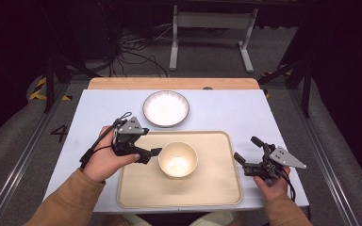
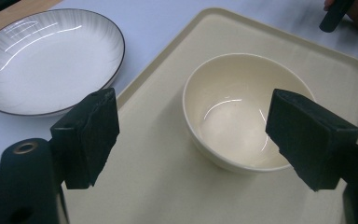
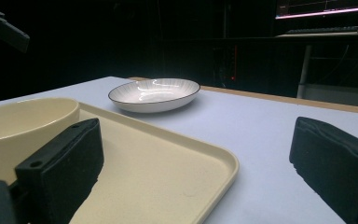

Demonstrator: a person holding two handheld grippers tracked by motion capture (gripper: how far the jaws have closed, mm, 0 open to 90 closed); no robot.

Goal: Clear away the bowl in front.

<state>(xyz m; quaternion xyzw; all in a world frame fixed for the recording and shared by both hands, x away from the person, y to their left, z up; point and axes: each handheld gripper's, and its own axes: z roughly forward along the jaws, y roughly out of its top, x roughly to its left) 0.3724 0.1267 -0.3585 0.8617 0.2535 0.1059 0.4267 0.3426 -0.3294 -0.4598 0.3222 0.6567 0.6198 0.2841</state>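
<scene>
The bowl (image 1: 178, 159) sits mid-tray (image 1: 217, 188), bearing no label. The left gripper (image 1: 152, 154), jaws apart, is just left of it; the right gripper (image 1: 246, 152), jaws apart and empty, is beside the tray's right edge.

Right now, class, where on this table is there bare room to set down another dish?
Free: the tray floor right of and in front of the bowl; the table right of the plate. Crowded: the left gripper beside the bowl.

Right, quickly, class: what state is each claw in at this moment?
Left claw: open, holding nothing, beside the bowl on the tray.
Right claw: open, holding nothing, at the tray's right edge.
</scene>
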